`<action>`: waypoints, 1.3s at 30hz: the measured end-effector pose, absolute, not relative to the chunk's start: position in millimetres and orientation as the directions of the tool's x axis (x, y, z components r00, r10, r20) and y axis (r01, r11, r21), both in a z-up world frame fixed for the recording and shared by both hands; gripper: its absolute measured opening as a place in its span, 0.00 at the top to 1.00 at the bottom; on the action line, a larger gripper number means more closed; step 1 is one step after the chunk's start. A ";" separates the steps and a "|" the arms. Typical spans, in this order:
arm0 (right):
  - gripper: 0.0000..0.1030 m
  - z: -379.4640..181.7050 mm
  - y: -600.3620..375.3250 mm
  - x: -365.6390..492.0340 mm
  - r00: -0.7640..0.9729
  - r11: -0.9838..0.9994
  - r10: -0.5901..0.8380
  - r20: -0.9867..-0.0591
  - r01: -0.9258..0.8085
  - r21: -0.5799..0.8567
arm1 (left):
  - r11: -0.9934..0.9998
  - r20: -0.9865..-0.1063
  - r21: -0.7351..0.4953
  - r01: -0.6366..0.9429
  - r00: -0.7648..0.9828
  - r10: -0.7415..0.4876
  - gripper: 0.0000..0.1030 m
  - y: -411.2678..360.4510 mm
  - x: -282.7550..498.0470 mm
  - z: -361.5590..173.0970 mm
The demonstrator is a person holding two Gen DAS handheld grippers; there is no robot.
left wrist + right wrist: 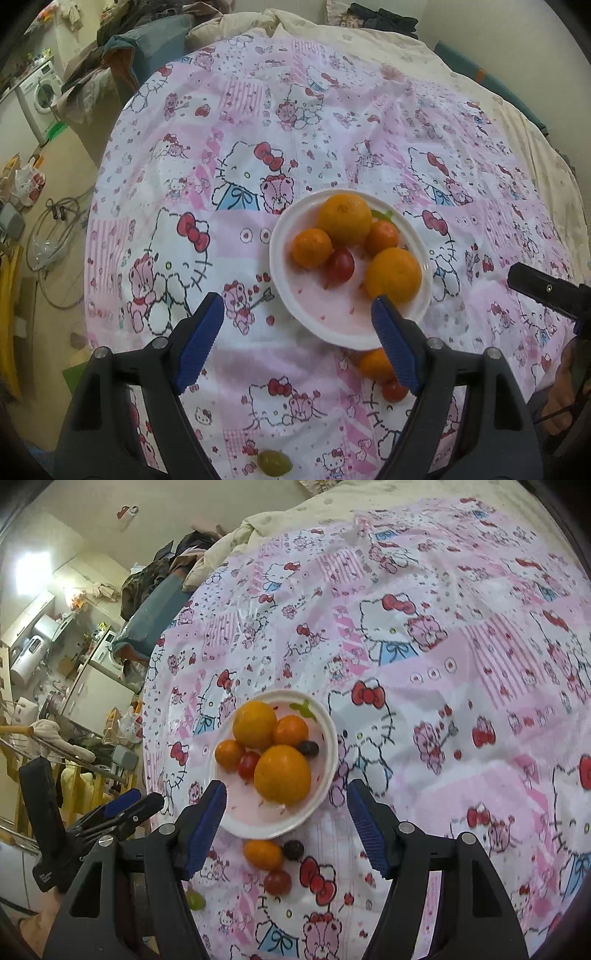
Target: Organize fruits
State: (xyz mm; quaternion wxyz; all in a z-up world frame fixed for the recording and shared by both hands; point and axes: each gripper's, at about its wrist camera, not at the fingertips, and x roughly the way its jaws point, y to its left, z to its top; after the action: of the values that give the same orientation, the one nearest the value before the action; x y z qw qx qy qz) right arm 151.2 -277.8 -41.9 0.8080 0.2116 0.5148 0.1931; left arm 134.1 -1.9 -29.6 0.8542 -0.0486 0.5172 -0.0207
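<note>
White plate (291,302) of oranges (345,218) at frame centre on bed (332,129); loose fruit (263,853) below it. Left tongs (297,321) and right tongs (286,805) wide open, empty.

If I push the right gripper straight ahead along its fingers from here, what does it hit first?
Probably the near rim of the white plate, which lies between the open fingers of the right gripper; the big orange sits just behind it. Height above the plate is unclear.

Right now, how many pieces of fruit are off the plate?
4: a small orange, dark grape and red grape on the bedsheet beside the plate, plus a green grape nearer. Grippers may hide more.
</note>
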 end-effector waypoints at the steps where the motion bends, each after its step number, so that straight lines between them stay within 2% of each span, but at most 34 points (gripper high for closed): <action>1: 0.32 -42.7 -279.6 147.9 0.395 0.834 0.531 -0.750 -0.087 0.545 | 0.995 -0.882 -0.104 -0.012 0.463 -0.086 0.23 -3.1 132.1 -30.5; 21: 0.31 -57.8 -308.1 122.6 0.399 0.824 0.513 -0.760 0.021 0.567 | 0.993 -0.900 -0.085 0.083 0.422 -0.113 0.23 -39.7 124.3 -48.9; 32: 0.31 -71.6 -328.1 120.5 0.381 0.825 0.497 -0.780 0.073 0.561 | 0.982 -0.945 -0.079 0.170 0.301 -0.128 0.23 -59.0 116.5 -83.5; 39: 0.31 -76.2 -332.5 122.9 0.371 0.822 0.494 -0.786 0.095 0.562 | 0.969 -0.956 -0.138 0.206 0.229 -0.185 0.23 -78.6 118.0 -101.3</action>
State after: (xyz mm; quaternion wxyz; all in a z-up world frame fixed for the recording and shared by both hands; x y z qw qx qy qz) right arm 122.9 -332.5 -76.2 0.7827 0.2697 0.5461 0.1277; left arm 118.0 -78.6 -101.3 0.7839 0.0087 0.6082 -0.1248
